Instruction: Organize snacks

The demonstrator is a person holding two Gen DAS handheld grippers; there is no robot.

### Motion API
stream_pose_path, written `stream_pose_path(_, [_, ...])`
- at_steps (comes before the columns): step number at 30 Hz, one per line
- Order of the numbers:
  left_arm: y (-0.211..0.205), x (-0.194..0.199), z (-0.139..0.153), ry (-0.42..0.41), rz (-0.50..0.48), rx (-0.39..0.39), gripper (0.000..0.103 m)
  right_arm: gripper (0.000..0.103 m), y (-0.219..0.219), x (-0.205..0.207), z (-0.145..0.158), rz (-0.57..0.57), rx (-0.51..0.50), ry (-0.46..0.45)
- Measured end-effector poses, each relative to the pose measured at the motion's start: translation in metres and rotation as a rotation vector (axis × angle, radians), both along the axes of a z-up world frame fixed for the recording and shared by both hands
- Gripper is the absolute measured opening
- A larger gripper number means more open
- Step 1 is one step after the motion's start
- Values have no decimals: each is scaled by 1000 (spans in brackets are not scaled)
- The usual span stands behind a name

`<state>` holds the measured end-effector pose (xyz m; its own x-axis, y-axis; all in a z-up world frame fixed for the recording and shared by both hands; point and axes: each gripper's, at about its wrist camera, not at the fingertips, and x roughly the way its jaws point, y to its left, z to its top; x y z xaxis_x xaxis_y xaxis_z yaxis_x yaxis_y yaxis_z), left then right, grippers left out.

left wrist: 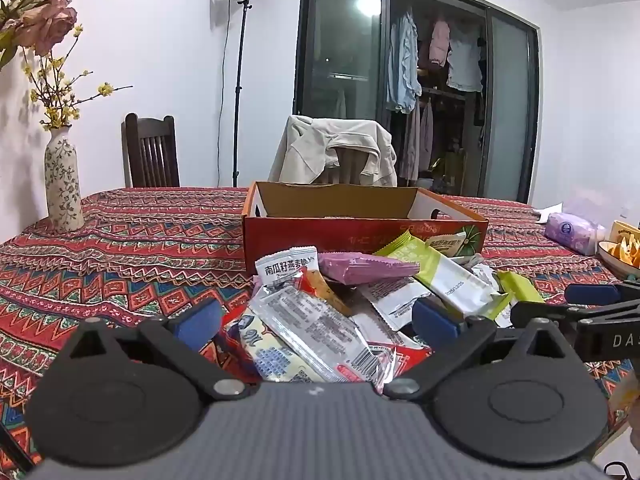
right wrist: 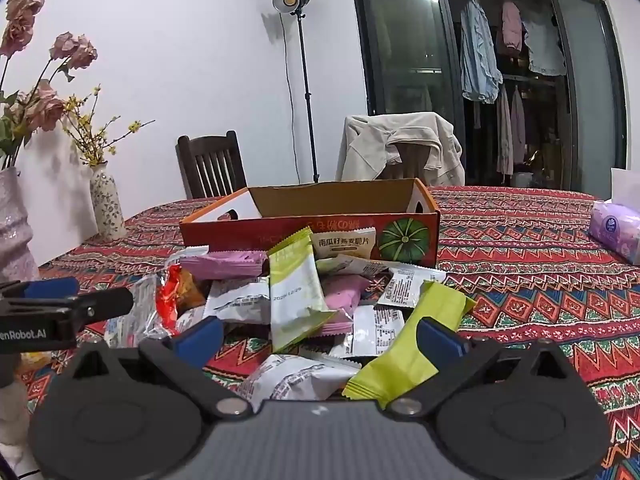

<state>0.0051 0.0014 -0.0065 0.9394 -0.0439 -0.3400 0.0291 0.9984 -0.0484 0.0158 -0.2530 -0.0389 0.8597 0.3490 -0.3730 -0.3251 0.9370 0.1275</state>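
Left wrist view: our left gripper (left wrist: 316, 322) has its fingers spread wide, nothing between the pads, hovering over the snack pile (left wrist: 360, 300) on the patterned tablecloth (left wrist: 120, 248). The pile sits just in front of the red cardboard box (left wrist: 360, 232). The box is open-topped; from this low angle we see bare inner walls and cannot tell what is on its floor. A white pumpkin-seed oat packet (left wrist: 286, 266) and a pink packet (left wrist: 364, 266) top the heap, and a green-and-white packet (left wrist: 436, 264) leans on the box front. Our right gripper (left wrist: 576, 304) enters from the right edge. A bowl (left wrist: 618, 258) at far right holds orange pieces. A floral vase (left wrist: 62, 188) holds yellow sprigs.

Right wrist view: our right gripper (right wrist: 320, 338) is also fully released, empty, over the near edge of the same pile (right wrist: 312, 300). A lime packet (right wrist: 412, 344) lies by the right-hand finger (right wrist: 440, 340), and a white packet (right wrist: 292, 378) sits between the fingers without contact. The box (right wrist: 312, 232) stands behind the pile, interior floor hidden. A purple tissue pack (right wrist: 616, 232) sits well apart at right.
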Motion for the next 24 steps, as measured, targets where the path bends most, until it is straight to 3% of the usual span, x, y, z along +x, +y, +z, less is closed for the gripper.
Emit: stream_pose_path(24, [-1, -1, -2, -5, -5, -7, 103, 103, 0, -2, 3, 1, -4, -3])
